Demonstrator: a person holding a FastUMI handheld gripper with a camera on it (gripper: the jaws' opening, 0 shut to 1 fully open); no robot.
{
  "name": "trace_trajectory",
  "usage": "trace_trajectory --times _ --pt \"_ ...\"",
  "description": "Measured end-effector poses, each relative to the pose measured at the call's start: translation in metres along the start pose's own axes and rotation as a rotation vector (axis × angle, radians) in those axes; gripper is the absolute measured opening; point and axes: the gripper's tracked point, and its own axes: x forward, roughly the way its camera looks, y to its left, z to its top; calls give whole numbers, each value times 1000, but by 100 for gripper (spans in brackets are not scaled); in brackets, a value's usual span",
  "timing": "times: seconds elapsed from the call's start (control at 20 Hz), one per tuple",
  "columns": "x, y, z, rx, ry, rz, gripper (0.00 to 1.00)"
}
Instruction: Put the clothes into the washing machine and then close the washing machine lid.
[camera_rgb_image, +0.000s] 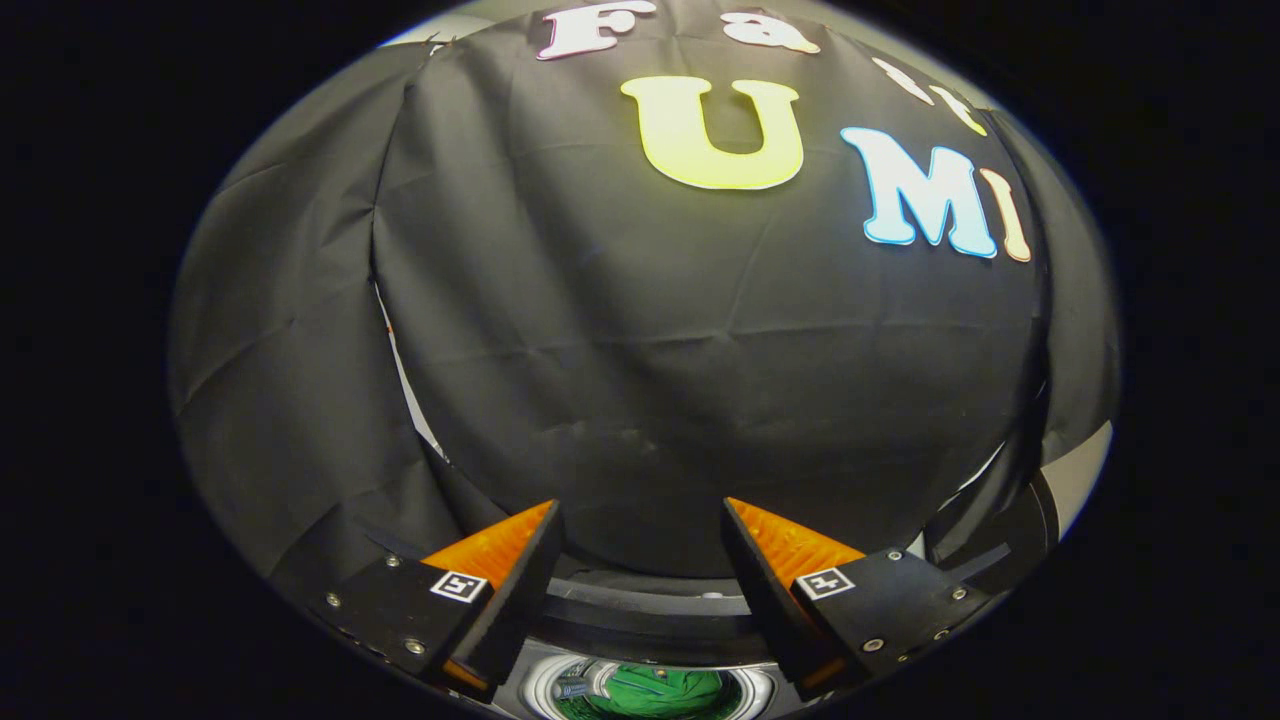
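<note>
My gripper (640, 510) is held high and stands open, its two fingers wide apart with nothing between them. Below and between the fingers lies the washing machine's top (650, 625), a dark curved rim around a round drum opening. A green garment (655, 693) lies inside the drum. I cannot make out the machine's lid. The fingers point at the black cloth wall beyond the machine.
The black cloth wall (640, 350) hangs close behind the machine and wraps round to the left. A dark rounded object (1000, 530) stands to the right of the right finger, with a pale surface (1080, 470) beyond it.
</note>
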Motion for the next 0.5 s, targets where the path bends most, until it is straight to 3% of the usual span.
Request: trace_trajectory --times 0.5 --pt "-34 7 -11 -1 -56 21 95"
